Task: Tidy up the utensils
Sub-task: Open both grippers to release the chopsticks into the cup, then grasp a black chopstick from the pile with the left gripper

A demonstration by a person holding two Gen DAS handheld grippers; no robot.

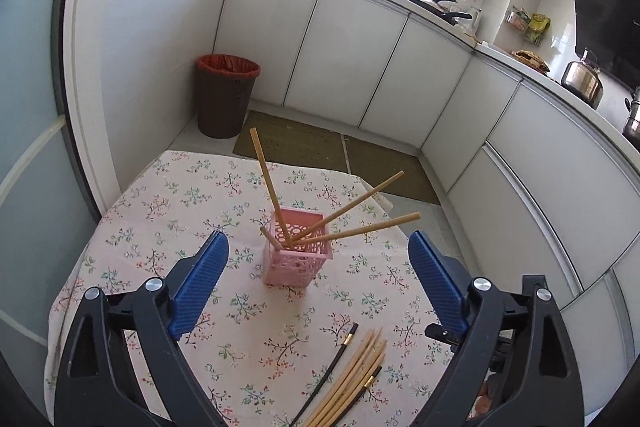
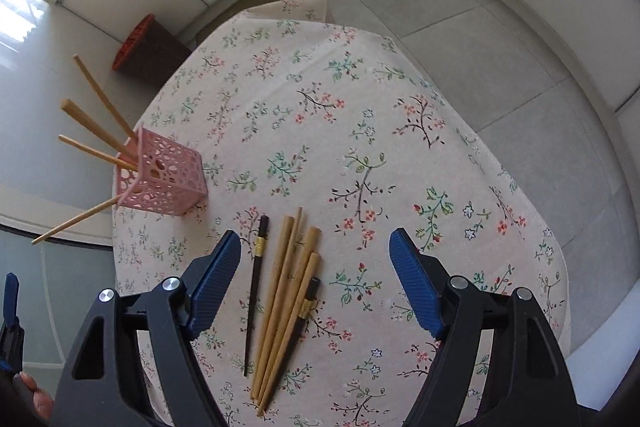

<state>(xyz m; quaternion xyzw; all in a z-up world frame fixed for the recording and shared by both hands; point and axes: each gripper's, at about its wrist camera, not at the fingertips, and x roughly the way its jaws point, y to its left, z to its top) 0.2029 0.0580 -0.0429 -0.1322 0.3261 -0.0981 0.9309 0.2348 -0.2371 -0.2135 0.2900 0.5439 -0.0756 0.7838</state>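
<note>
A pink perforated holder (image 1: 298, 253) stands upright on the floral tablecloth (image 1: 160, 211) with several wooden chopsticks (image 1: 348, 209) leaning out of it. My left gripper (image 1: 318, 247) is open and empty, its blue pads (image 1: 202, 277) apart on either side of the holder, short of it. In the right wrist view the holder (image 2: 162, 173) is at the left. My right gripper (image 2: 316, 243) is open and empty above a loose pile of wooden chopsticks (image 2: 286, 291) and two black chopsticks (image 2: 256, 279). The pile also shows in the left wrist view (image 1: 348, 377).
A brown bin with a red liner (image 1: 224, 95) stands on the floor beyond the table. White cabinets (image 1: 360, 75) and a cluttered counter run along the back and right. A floor mat (image 1: 304, 147) lies past the table's far edge. The table edge (image 2: 532, 223) drops to tiled floor.
</note>
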